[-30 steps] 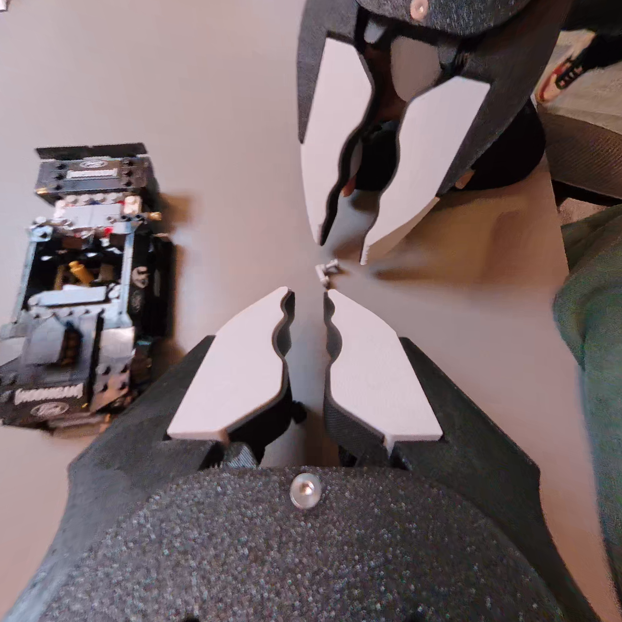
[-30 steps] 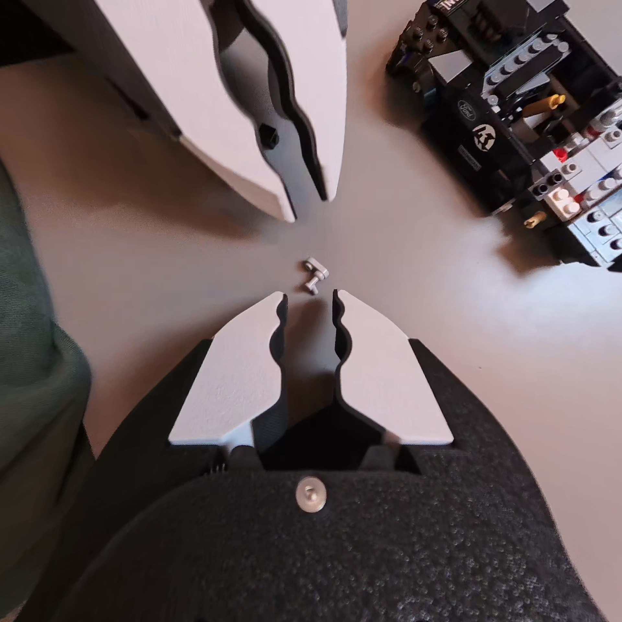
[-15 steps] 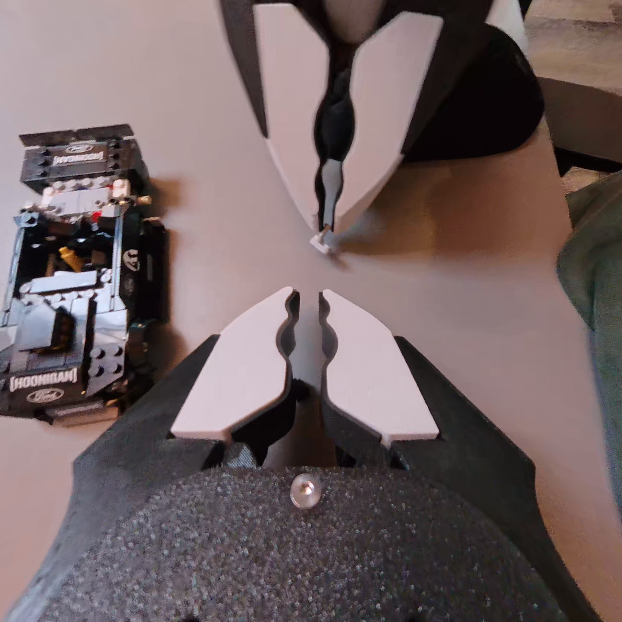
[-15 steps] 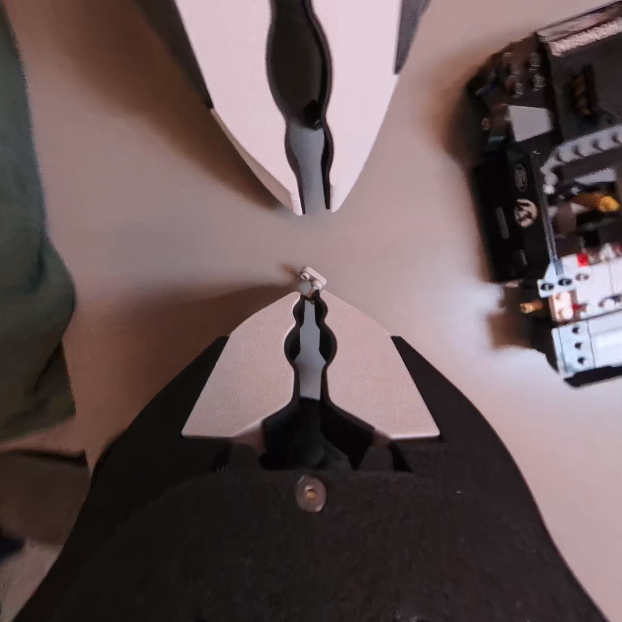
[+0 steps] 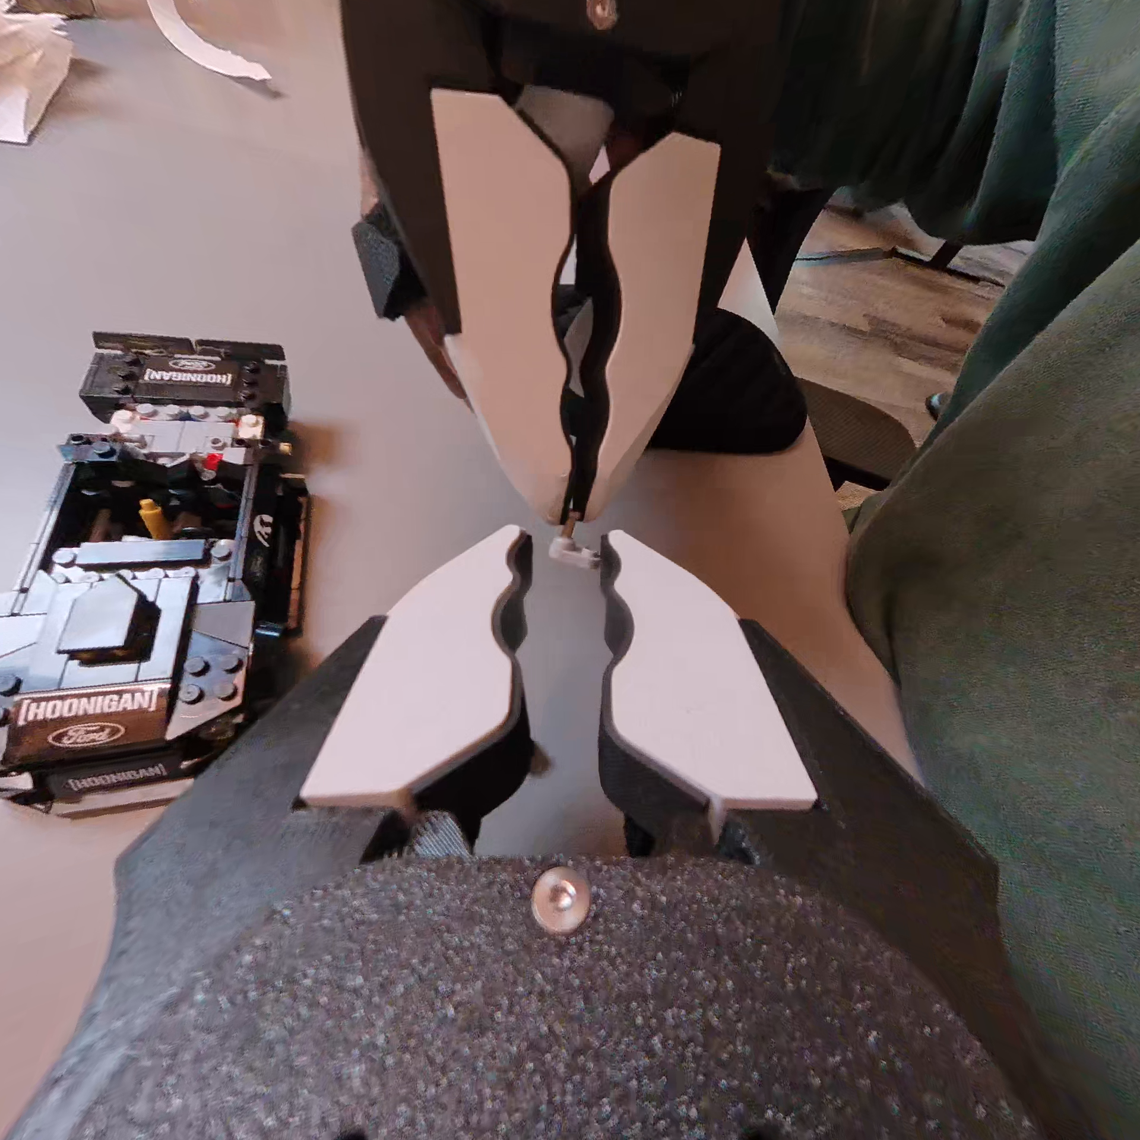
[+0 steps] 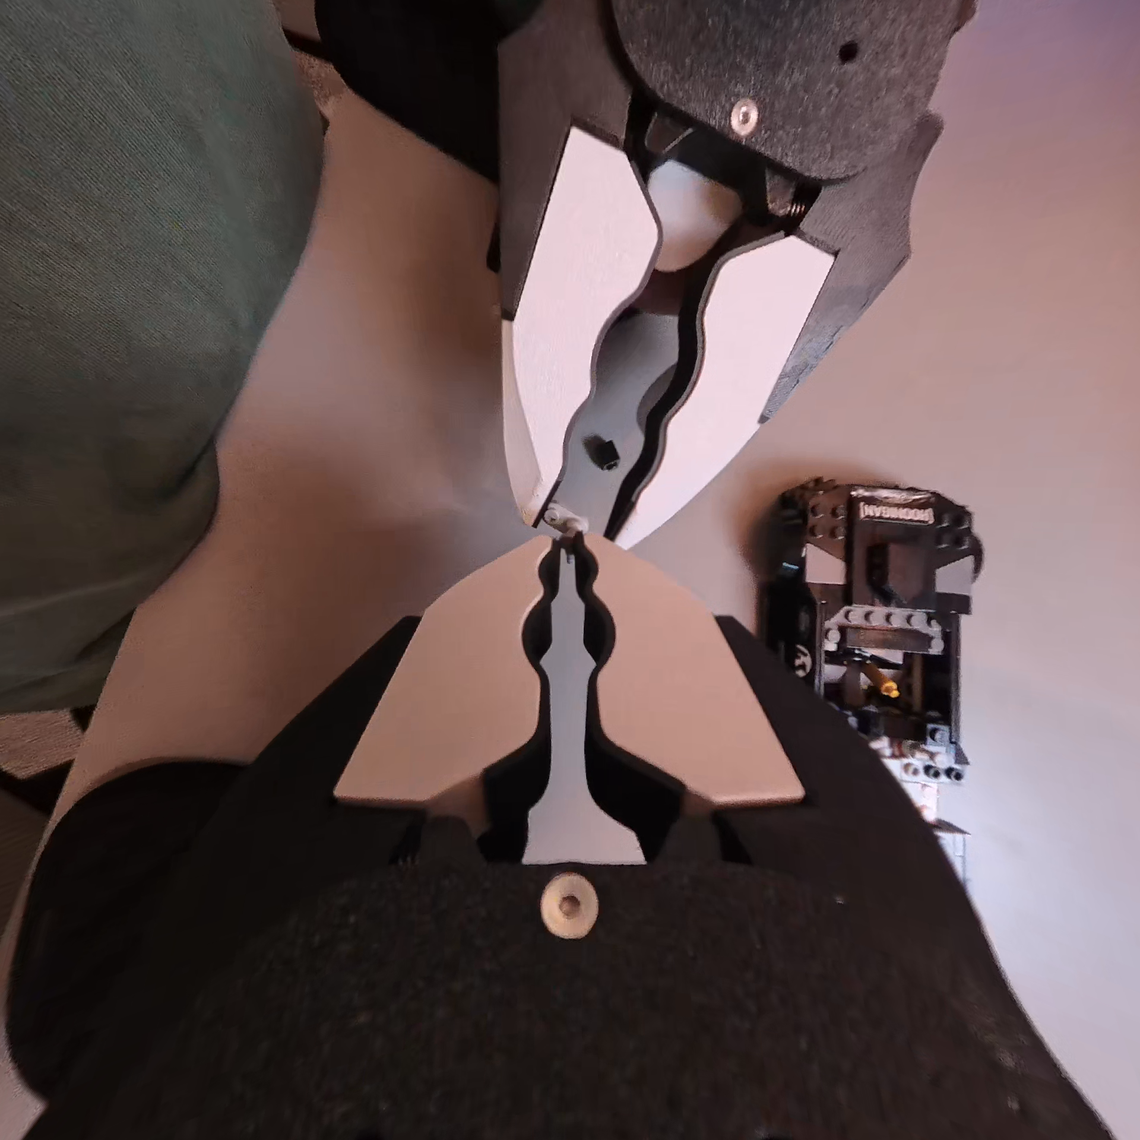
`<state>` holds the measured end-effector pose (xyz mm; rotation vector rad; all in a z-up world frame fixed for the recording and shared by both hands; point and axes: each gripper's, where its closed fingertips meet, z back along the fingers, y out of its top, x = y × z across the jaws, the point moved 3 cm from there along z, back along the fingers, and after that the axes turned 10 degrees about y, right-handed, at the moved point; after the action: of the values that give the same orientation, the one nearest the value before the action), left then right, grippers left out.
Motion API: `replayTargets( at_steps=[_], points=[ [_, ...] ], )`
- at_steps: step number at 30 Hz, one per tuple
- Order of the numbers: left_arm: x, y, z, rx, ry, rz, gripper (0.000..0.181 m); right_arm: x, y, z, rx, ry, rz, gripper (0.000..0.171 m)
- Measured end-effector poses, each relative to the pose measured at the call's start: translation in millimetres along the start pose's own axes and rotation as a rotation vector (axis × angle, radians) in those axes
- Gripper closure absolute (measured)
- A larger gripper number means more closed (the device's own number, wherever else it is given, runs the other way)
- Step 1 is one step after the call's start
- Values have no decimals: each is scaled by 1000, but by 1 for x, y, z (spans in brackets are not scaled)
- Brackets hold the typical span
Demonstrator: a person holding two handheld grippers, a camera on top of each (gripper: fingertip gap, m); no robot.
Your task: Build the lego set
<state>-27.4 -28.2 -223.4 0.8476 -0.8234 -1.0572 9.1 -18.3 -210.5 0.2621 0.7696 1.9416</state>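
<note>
Wrist cameras face each other closely, sharing table (image 5: 185, 247).

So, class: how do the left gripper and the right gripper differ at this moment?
1. The left gripper is open; the right gripper is shut.
2. The right gripper pinches the small grey piece at its tips; the left gripper merely flanks it.

Shared: both have pale fingers on black bodies and point tip to tip.

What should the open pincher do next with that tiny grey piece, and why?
Probably close the left gripper gently on the small light grey lego piece. Its white fingers stand apart with the piece hanging between their tips, while the right gripper pinches only the piece's thin pin end. A second hold would steady it before it goes to the black lego car on the beige table.
</note>
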Motion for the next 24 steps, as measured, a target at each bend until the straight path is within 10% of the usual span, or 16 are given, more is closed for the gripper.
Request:
replayTargets(
  at_steps=[24],
  points=[
    [26, 5, 3, 74, -109, -146, 165, -26, 10, 9, 166, -102, 111, 168]
  ],
)
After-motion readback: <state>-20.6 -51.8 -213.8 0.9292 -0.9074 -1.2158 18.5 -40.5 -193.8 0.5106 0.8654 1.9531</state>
